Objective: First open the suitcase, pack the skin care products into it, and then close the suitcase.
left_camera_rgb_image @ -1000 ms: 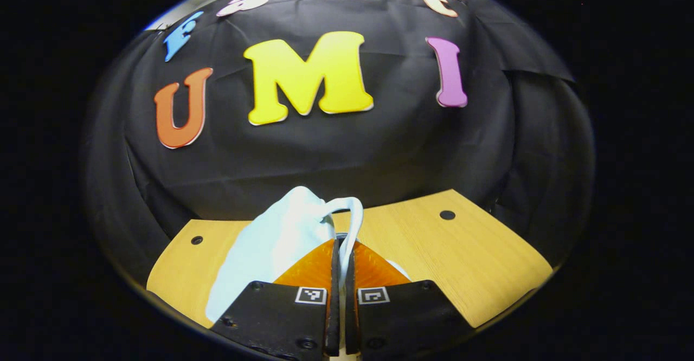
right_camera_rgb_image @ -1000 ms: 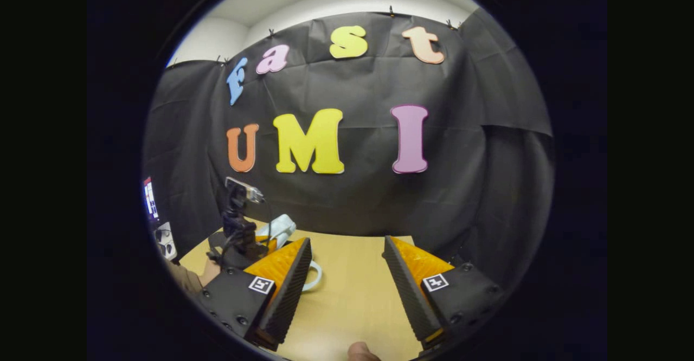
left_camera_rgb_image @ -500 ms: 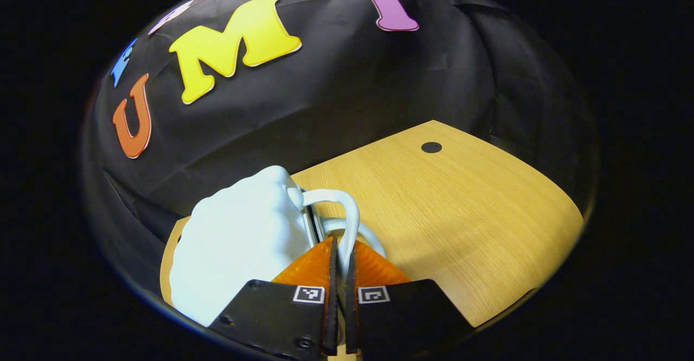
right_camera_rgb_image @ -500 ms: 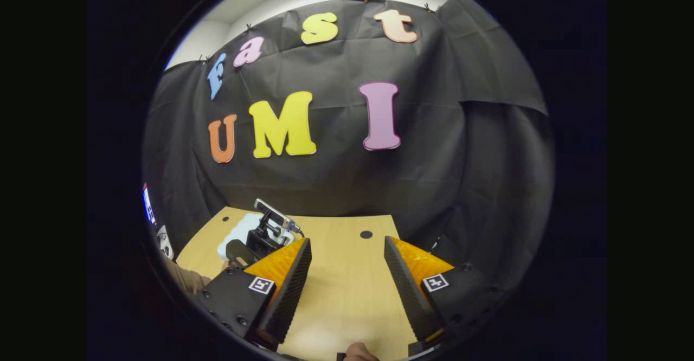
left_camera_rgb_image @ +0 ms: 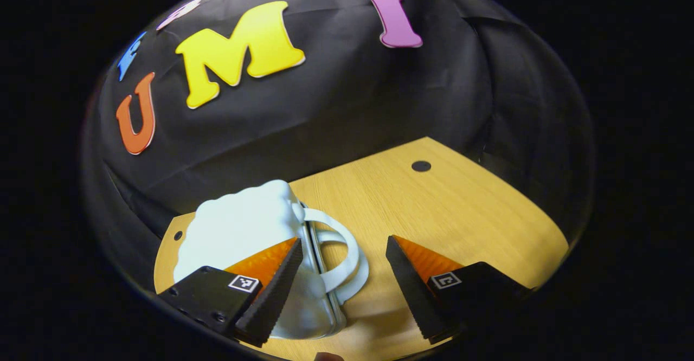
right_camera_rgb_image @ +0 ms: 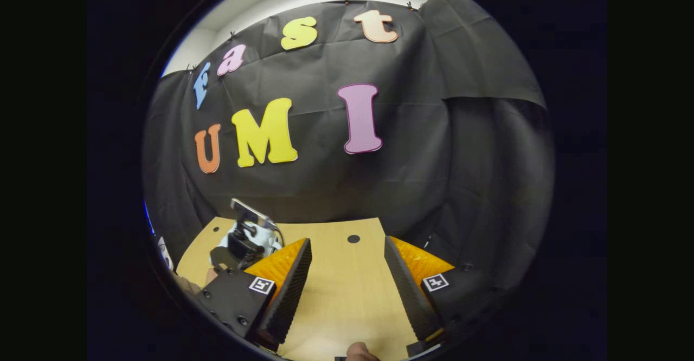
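Looking first at the left gripper view, the left gripper (left_camera_rgb_image: 340,274) now stands wide open, while half a second ago its two fingers were pressed together on the pale handle (left_camera_rgb_image: 342,250) of the suitcase (left_camera_rgb_image: 244,231). So the handle has been let go. The suitcase is a small light-blue case with a wavy edge, and it lies flat on the wooden table (left_camera_rgb_image: 461,214), near the left back corner, with the left finger (left_camera_rgb_image: 271,288) over its near part. Its two shells meet along a thin dark seam, so it seems to be closed; what is inside I cannot tell. I see no skin care products on the table. My judgement is that the case was just set down and released, which may be the very end of the task, or the moment before opening.

In the right gripper view, the right gripper (right_camera_rgb_image: 347,279) is also open and holds nothing, hovering above bare table as before. At the left, farther off, the left gripper (right_camera_rgb_image: 244,242) appears in front of the suitcase (right_camera_rgb_image: 263,236).
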The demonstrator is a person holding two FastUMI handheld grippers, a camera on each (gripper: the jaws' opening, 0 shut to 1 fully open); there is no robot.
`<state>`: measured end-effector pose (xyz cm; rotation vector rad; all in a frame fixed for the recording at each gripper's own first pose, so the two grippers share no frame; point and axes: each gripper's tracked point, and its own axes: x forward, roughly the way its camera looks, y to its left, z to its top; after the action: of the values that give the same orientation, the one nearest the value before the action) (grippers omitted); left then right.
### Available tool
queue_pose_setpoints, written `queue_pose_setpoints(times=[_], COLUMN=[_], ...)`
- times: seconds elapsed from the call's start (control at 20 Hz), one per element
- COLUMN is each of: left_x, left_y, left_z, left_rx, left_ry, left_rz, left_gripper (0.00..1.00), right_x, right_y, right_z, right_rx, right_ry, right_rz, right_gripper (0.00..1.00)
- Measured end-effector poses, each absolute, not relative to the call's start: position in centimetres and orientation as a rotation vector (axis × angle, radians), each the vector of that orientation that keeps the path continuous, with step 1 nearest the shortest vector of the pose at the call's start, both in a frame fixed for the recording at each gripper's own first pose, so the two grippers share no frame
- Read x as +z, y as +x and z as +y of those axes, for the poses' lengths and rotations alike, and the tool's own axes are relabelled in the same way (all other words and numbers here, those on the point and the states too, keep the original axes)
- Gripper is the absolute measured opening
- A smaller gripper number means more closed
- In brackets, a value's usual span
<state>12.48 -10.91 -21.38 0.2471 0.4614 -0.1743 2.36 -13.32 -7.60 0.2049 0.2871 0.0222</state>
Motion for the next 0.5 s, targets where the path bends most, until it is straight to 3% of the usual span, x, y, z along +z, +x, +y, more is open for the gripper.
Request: queue_pose_setpoints(times=[0.3,0.5], left_x=[-6.4,-1.6], left_y=[6.6,1.8], left_z=[-4.6,0.9], left_rx=[-0.085,-0.027], left_ry=[0.199,0.089], left_rz=[0.201,0.132], left_gripper=[0.98,0.98], right_x=[-5.1,-3.4], right_y=[3.5,3.8], right_z=[-7.4,-0.5], right_rx=[0.032,0.093], right_ry=[0.213,0.197], right_rz=[0.239,0.196], right_gripper=[0.79,0.81])
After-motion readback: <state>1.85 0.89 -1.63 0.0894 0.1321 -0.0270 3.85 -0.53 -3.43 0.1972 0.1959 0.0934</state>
